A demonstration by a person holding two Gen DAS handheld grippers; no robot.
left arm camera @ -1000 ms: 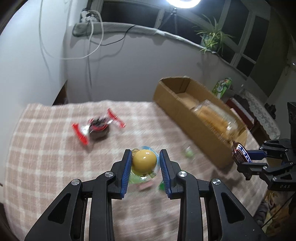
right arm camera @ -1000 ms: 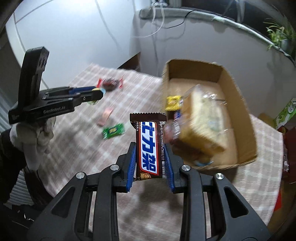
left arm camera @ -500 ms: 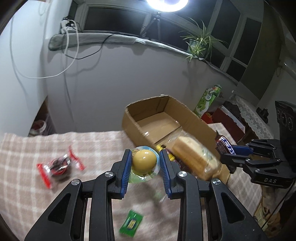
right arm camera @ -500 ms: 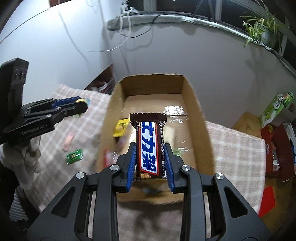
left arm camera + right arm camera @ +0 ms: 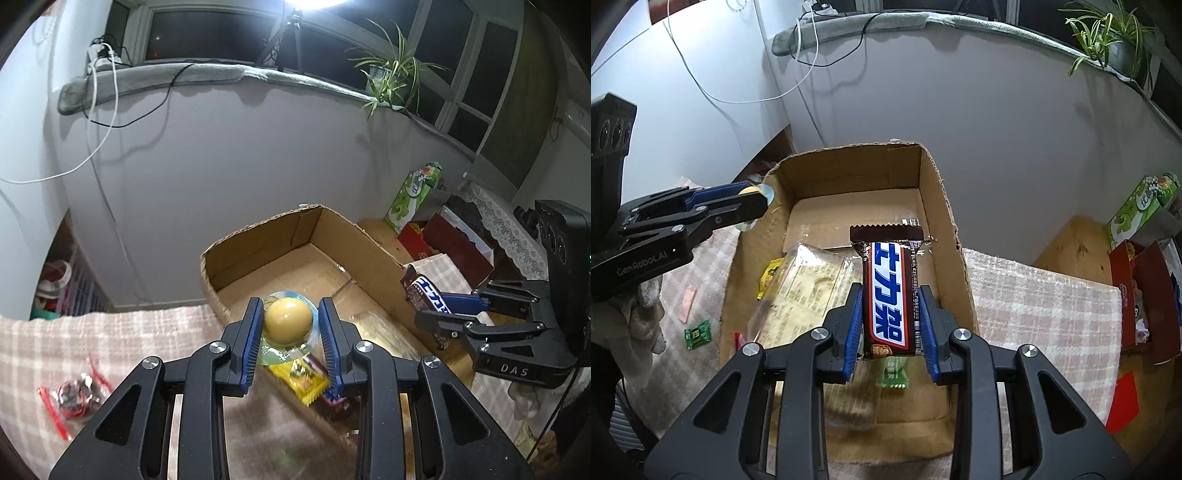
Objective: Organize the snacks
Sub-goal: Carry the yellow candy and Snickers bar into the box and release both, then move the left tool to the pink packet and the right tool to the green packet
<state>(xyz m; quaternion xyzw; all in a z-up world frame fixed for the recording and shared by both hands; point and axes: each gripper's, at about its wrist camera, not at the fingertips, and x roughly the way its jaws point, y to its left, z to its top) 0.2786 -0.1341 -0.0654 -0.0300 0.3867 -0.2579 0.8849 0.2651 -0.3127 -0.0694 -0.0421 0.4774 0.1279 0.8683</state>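
Both grippers now further over cardboard box (image 5: 945,206) vs 0.5 s ago. Left gripper (image 5: 291,332) pinching yellow jelly cup (image 5: 287,319), right gripper (image 5: 891,325) pinching choc bar (image 5: 891,295). Inside box: clear bread pkg (image 5: 801,291), yellow packet (image 5: 770,275), green candy (image 5: 894,377).

"DAS" on right gripper (image 5: 430,312), "GenRobot.AI" on left gripper (image 5: 759,205), "士力架" on chocolate bar (image 5: 890,295)

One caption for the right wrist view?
Right hand-held gripper holds a chocolate bar above the open cardboard box.
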